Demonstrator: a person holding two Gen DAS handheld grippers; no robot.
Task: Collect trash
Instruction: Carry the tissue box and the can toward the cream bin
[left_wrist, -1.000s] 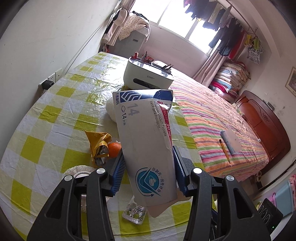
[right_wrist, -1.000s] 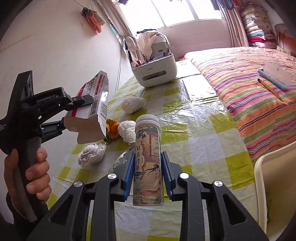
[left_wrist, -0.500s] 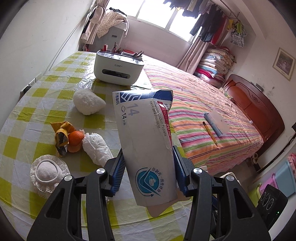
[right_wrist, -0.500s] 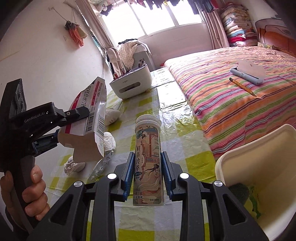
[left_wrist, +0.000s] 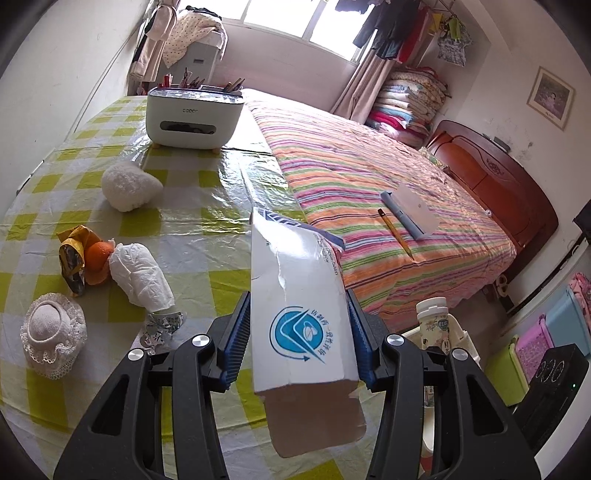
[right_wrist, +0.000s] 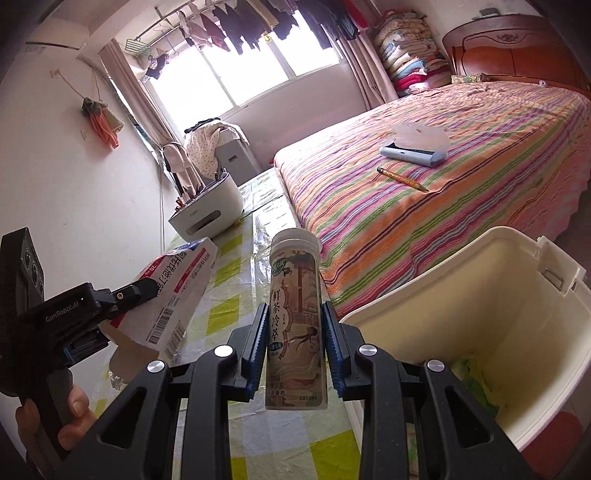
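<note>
Carry step: left gripper (left_wrist: 297, 343) grasps the carton (left_wrist: 299, 314), right gripper (right_wrist: 293, 343) the bottle (right_wrist: 295, 325). Next, release both over the bin (right_wrist: 461, 317) at 3 o'clock.

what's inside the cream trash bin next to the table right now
The cream trash bin is mostly bare inside. At the bottom lies green-and-white crumpled packaging. The right hand-held gripper and its tea bottle cover the bin's near-left corner, so anything there is hidden.

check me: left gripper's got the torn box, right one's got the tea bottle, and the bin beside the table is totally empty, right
Not empty. The right wrist view shows green trash at the bottom of the bin. The left gripper does hold the torn box, and the right gripper the tea bottle.
</note>
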